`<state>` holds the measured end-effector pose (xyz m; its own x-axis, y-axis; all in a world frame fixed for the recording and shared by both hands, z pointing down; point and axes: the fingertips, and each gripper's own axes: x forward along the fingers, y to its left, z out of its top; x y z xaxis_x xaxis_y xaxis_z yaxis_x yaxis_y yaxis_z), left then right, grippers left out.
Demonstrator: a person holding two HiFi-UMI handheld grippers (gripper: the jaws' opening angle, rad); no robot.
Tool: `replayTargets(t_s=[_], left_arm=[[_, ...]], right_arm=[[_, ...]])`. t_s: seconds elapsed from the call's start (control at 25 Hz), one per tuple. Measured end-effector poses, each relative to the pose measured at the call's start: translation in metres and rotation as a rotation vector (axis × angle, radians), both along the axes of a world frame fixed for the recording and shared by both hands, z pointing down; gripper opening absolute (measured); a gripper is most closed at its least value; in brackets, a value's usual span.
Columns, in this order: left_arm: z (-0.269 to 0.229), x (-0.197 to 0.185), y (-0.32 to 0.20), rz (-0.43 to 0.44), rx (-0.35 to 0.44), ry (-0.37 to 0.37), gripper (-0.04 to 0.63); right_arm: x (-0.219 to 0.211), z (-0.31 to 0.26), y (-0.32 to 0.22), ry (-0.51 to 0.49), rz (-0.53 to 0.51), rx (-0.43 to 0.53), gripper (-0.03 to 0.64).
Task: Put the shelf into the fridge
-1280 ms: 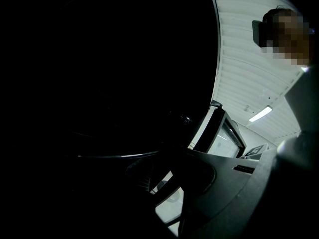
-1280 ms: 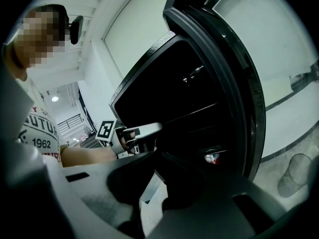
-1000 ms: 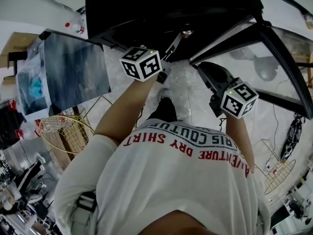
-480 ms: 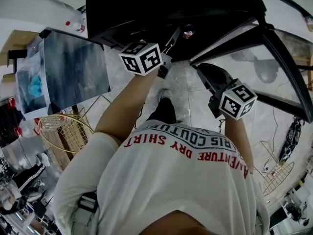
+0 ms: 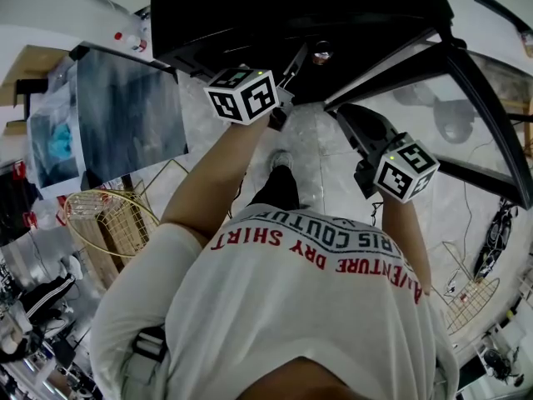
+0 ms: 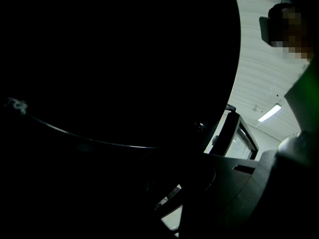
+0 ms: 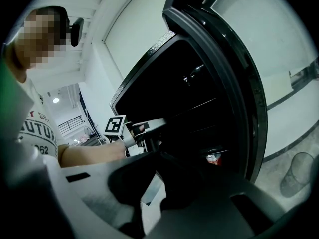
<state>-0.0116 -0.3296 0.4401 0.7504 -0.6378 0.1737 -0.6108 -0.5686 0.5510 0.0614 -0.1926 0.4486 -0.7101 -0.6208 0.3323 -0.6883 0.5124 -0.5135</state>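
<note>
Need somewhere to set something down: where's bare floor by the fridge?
Bare marble floor between the fridge front, its open glass door and the person's shoe. Crowded left: grey panel, wire basket. Another wire basket lower right.

Your left gripper [image 5: 291,73]: forearm [image 5: 208,182] outstretched, jaws a little apart, grip too dark to tell. Your right gripper [image 5: 354,123]: arm outstretched, jaws just closing, tips meeting, nothing seen between.
</note>
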Motion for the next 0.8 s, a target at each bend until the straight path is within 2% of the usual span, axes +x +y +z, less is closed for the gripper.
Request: replayTargets(t_s=[0.2,0.4,0.6,0.8], left_arm=[[-0.006,0.004,0.019,0.033,0.009,-0.014,0.114],[-0.009,0.004,0.054,0.075,-0.015,-0.055,0.114],[-0.029,0.011,0.106,0.155,0.003,-0.076,0.112],[-0.048,0.023,0.166,0.262,0.003,-0.113,0.064]], right_arm=[[0.001,-0.012,0.005,-0.008,-0.003,0.034,0.037],[-0.001,-0.032,0.014,-0.012,-0.022,0.083,0.032],[-0.006,-0.053,0.029,0.014,-0.051,0.133,0.026],[-0.01,-0.073,0.049,0.009,-0.072,0.155,0.023]])
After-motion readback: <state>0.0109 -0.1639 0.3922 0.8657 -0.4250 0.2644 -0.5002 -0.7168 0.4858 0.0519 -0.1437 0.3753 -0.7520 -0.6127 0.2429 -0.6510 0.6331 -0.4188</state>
